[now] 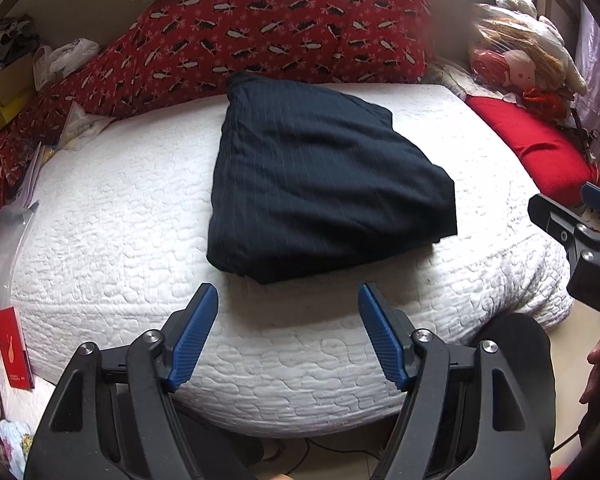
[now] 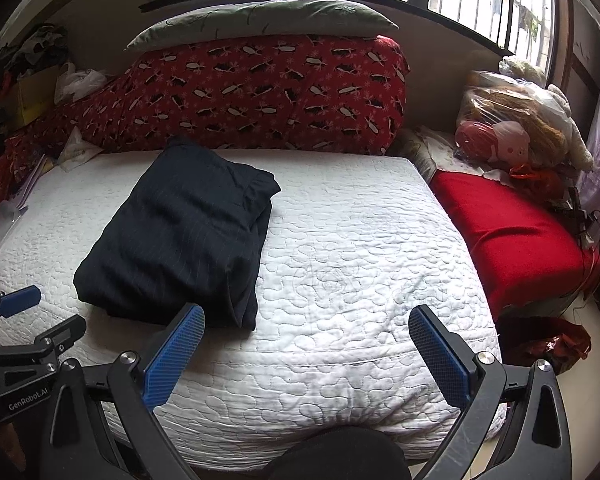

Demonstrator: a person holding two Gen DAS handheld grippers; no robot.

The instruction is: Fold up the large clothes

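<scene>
A dark navy pinstriped garment (image 1: pixel 320 176) lies folded into a thick bundle on the white quilted bed (image 1: pixel 120 220). It also shows in the right wrist view (image 2: pixel 184 240), left of centre. My left gripper (image 1: pixel 288 300) is open and empty, just short of the bundle's near edge, above the bed. My right gripper (image 2: pixel 306 320) is open and empty, with its left finger (image 2: pixel 176 356) beside the bundle's near right corner. The right gripper also shows at the right edge of the left wrist view (image 1: pixel 572 220). The left gripper also shows at the left edge of the right wrist view (image 2: pixel 20 320).
A red patterned quilt (image 2: pixel 260 92) with a grey pillow (image 2: pixel 260 20) on top lies along the far side. A red cushion (image 2: pixel 512 236) and bagged soft toys (image 2: pixel 512 132) sit at the right. Papers and a red booklet (image 1: pixel 14 348) lie at the left. A dark chair back (image 2: pixel 340 456) is below me.
</scene>
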